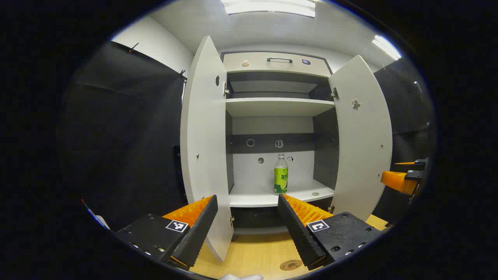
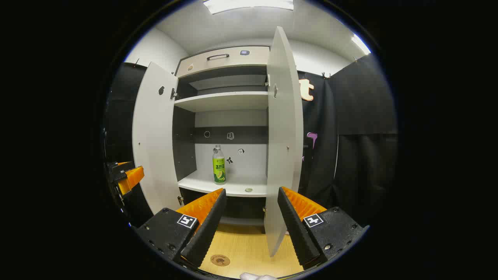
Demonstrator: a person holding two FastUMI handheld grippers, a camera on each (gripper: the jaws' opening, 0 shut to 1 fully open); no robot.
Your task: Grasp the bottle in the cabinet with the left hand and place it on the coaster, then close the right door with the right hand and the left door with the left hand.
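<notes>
The bottle [image 1: 281, 174] stands upright on the cabinet's [image 1: 272, 107] lower shelf, far from both spread, empty grippers, and looks light, smooth and slippery, best gripped around its labelled middle.

A bottle [image 1: 281, 174] with a green label and a white cap stands upright on the bottom shelf of the cabinet [image 1: 272, 107], near the middle of the left gripper view. Both white doors, the left door [image 1: 204, 140] and the right door [image 1: 362, 144], stand wide open. A small round brown coaster [image 1: 291, 265] lies flat on the wooden counter [image 1: 253, 252] at the bottom of the frame.
</notes>
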